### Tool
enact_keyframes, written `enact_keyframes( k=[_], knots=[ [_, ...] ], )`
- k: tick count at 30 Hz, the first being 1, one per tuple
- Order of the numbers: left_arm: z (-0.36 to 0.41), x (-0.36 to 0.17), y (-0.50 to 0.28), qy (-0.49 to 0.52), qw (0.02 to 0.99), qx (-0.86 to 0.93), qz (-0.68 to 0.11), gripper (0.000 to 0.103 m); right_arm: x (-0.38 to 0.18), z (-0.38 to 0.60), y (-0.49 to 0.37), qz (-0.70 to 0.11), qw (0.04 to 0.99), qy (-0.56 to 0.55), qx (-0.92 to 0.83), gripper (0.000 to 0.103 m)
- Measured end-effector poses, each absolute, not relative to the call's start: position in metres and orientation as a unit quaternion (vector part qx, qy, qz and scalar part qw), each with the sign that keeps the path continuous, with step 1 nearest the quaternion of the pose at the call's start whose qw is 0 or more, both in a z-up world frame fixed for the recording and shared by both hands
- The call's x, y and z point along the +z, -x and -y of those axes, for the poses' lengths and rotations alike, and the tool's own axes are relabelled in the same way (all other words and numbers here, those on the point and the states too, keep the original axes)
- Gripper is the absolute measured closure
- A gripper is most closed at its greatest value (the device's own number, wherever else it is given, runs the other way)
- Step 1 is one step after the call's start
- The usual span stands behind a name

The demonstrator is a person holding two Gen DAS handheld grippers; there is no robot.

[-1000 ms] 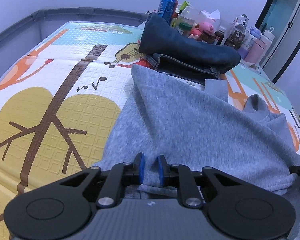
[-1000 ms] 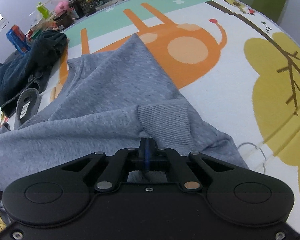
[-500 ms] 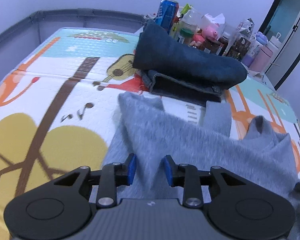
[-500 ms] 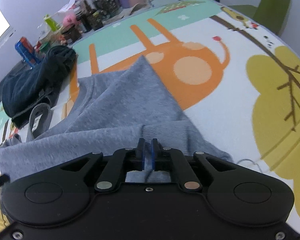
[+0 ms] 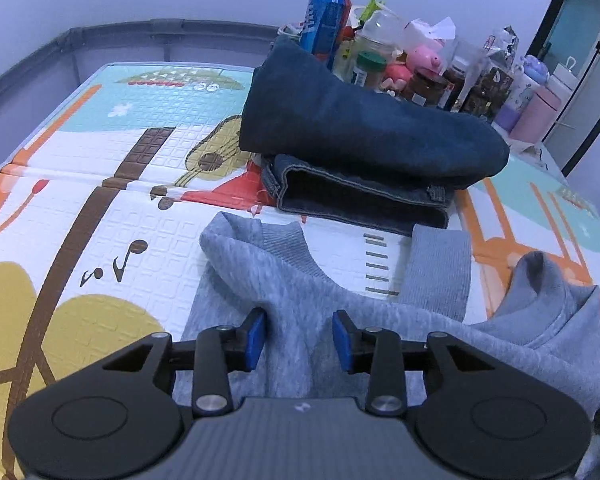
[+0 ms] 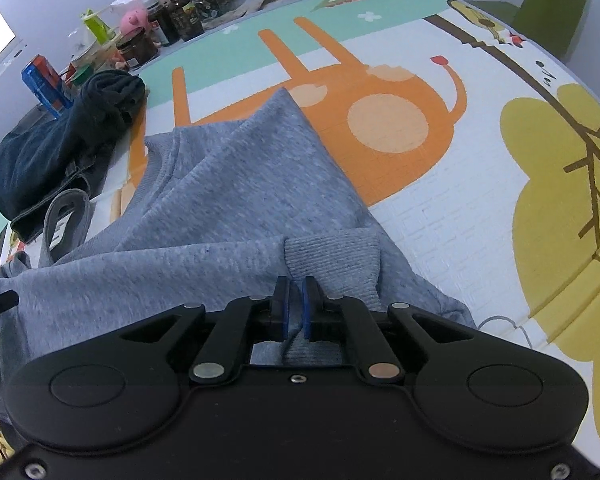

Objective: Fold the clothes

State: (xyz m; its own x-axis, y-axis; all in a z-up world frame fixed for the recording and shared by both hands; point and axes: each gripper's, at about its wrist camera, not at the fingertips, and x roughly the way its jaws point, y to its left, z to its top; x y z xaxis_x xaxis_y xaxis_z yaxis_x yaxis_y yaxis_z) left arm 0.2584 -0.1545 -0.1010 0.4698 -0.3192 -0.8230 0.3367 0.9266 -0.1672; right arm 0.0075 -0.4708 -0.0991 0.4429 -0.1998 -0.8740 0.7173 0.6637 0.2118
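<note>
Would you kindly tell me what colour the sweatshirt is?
The sweatshirt is heathered light grey, clearest in the right wrist view.

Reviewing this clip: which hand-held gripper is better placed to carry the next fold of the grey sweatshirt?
Right. The right hand-held gripper has its jaws nearly closed around the grey sweatshirt's ribbed cuff. The left hand-held gripper is open, gripping nothing.

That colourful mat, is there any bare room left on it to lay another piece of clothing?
Yes. The play mat lies bare to the left of the grey sweatshirt and folded jeans. In the right wrist view it is also bare beyond the sweatshirt, over the orange giraffe and yellow tree. The far edge is crowded with bottles and jars.
</note>
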Motion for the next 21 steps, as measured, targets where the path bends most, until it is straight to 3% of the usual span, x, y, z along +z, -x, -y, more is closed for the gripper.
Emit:
enact_keyframes(
  k=[7,21],
  knots=[
    [0.150,-0.094,-0.251,-0.007,0.864,-0.184,-0.468,0.059,-0.100,0.471,-0.005,-0.443,0.797,-0.301,-0.280,0.097],
    [0.130,-0.075,-0.229,0.004,0.868,-0.195,-0.456,0.059,-0.097,0.464,0.002,-0.452,0.795,-0.295,-0.276,0.097]
  ],
)
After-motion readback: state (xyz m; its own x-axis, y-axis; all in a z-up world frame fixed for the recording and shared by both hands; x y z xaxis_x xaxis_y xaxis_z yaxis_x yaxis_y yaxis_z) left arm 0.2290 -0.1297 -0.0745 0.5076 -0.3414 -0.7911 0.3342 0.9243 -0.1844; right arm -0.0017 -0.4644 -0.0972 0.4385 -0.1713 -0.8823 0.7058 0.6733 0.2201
